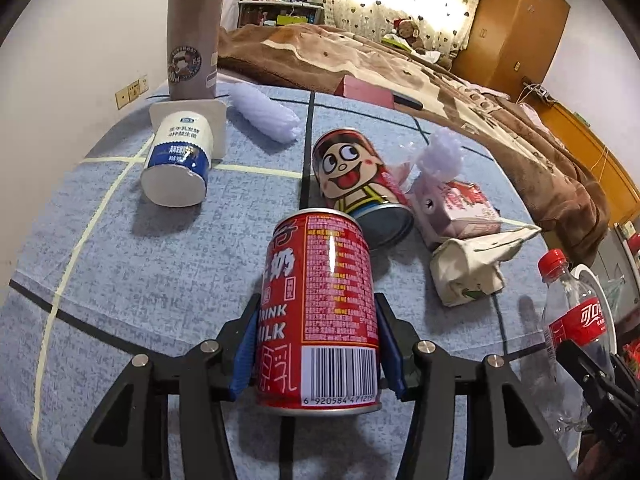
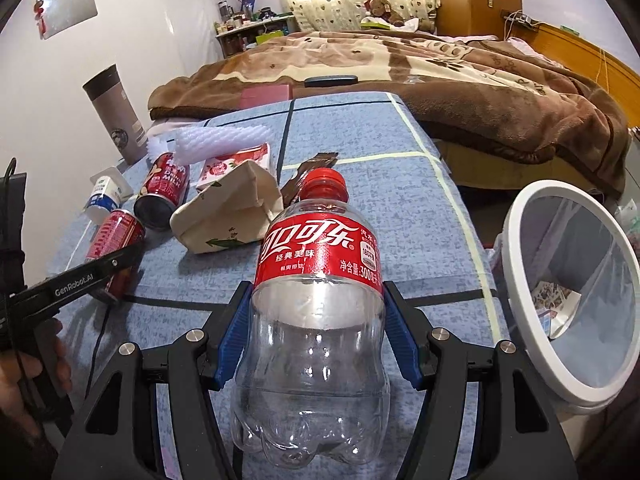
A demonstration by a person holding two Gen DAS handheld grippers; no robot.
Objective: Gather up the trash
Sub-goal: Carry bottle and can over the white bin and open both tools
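Milk can (image 1: 320, 308) is clamped by left tongs (image 1: 316, 352); empty cola bottle (image 2: 316, 320) by right tongs (image 2: 316, 336). Slippage is judged possible: smooth can, thin bottle deformed under pressure.

On the table (image 2: 400, 208), the milk can (image 1: 320, 312) stands before a toppled can (image 1: 360, 188); yogurt cup (image 1: 178, 160) left, paper bag (image 1: 472, 268) right, bin (image 2: 576, 292) seemingly beside the table's right edge.

open bin (image 2: 516, 216) unobstructed at right, litter (image 2: 228, 216) crowding table's left
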